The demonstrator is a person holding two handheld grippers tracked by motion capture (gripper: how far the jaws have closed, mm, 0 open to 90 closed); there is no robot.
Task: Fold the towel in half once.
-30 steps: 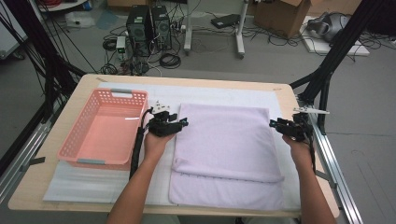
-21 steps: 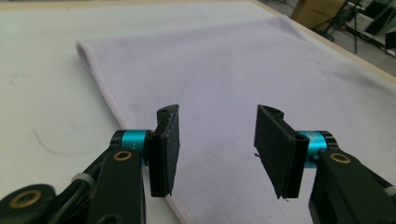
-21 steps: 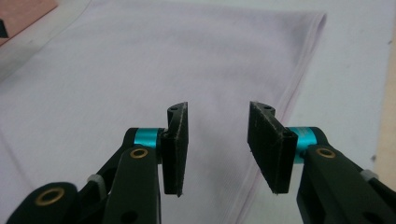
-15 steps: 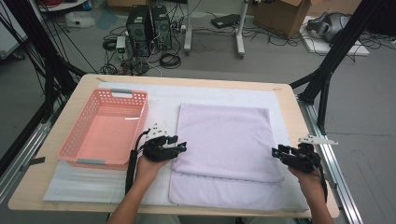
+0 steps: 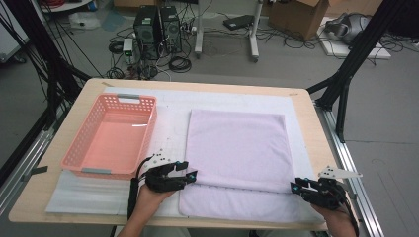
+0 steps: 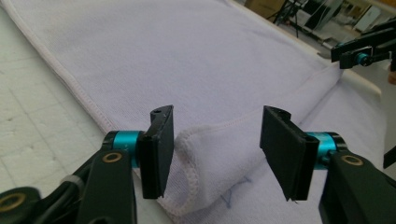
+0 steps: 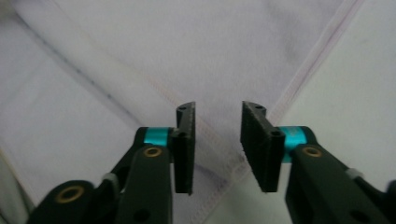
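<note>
Two sets of tongs now sit at the near corners of the folded lilac terry towel (image 5: 237, 158) on the surface. Left tongs (image 6: 212, 140) gape around the folded corner; right tongs (image 7: 217, 140), just narrowing, remain unclamped. I judge another fold imminent.

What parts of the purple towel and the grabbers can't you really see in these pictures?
- Towel: in the right gripper view, blur hides whether the right gripper pinches cloth yet.
- Left gripper: in the high view its black body hides the towel corner under it.
- Basket: too small in the high view to read anything on its grey end strips.
</note>
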